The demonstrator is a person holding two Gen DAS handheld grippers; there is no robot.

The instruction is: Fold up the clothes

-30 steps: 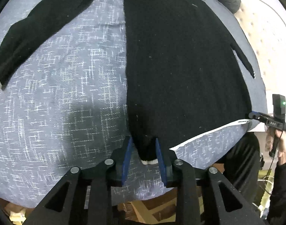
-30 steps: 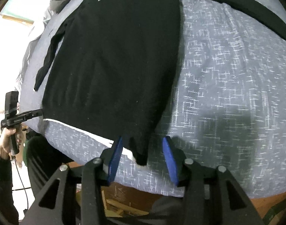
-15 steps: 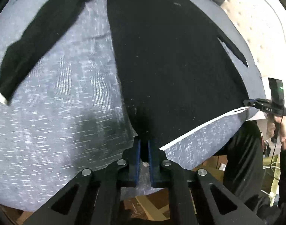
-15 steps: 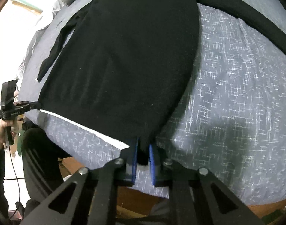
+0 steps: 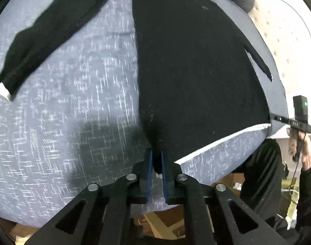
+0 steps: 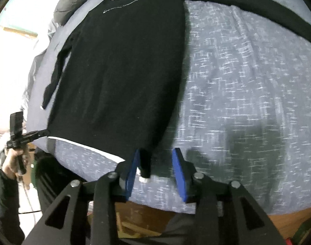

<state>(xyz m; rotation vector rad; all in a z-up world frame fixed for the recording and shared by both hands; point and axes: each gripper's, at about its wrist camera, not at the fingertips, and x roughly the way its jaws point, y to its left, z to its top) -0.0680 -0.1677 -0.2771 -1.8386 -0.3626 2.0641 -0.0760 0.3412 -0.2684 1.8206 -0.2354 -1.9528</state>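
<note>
Black sweater [image 5: 196, 77] spread flat, front up, on bed [image 5: 63, 112] with blue-grey white-flecked cover; neckline at far end, white-edged hem toward near edge of bed. One sleeve angled out across cover in left wrist view, white cuff [image 5: 1, 88] at its end. Other sleeve lying close along body on opposite side [image 6: 55, 77], thin and dark.

Left tongs [image 5: 156, 169]: nearly closed, blue pads pinching near hem corner of sweater, black fabric bunched between them, bit of white trim visible below pinch. Jaws creeping apart slightly yet pads pressing cloth.

Right tongs [image 6: 155, 169]: jaws opening, blue pads standing apart. Other hem corner of sweater hanging between them as a narrow black tab with white tip, lying against the left-side pad, clear gap to the other pad. No clamping visible.

Each tool also seen small from the other camera: right tongs at edge of left wrist view [image 5: 278, 119], tip at far hem corner; left tongs at edge of right wrist view [image 6: 40, 132], tip at opposite hem corner. Hand [image 6: 14, 159] gripping handle, dark sleeve below.

Grey padded jacket [image 6: 73, 2] heaped beyond neckline. Wooden frame under bed edge.
</note>
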